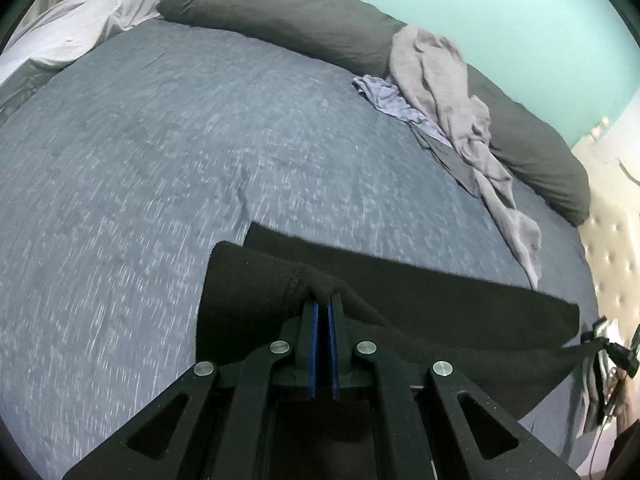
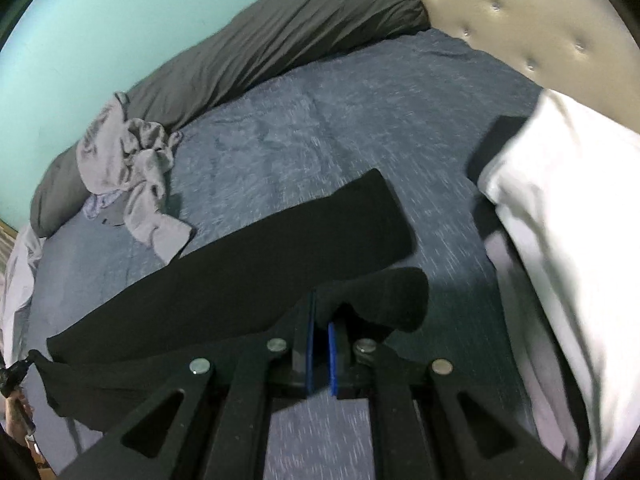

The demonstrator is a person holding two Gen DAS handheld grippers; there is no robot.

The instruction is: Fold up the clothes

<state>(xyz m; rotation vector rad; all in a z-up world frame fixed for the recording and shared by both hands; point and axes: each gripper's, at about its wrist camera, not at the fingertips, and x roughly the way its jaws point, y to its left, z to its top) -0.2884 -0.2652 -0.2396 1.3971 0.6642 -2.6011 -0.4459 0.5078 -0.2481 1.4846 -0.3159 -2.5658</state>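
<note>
A black garment point(image 1: 420, 292) hangs stretched above the blue-grey bedspread point(image 1: 160, 152), held at two ends. My left gripper point(image 1: 324, 300) is shut on one bunched corner of it. In the right wrist view the same black garment point(image 2: 256, 256) spans from lower left to centre, and my right gripper point(image 2: 322, 312) is shut on its other corner, the cloth folding over the fingertips. The right gripper point(image 1: 612, 350) shows small at the far right edge of the left wrist view, and the left gripper point(image 2: 16, 372) at the far left edge of the right wrist view.
A crumpled grey garment point(image 1: 460, 120) over a pale blue one point(image 1: 388, 96) lies by the long dark grey pillow point(image 1: 288, 12). White bedding point(image 2: 560, 240) lies at the right, more pale bedding point(image 1: 68, 32) at the far left, and a tufted headboard point(image 2: 520, 12) behind.
</note>
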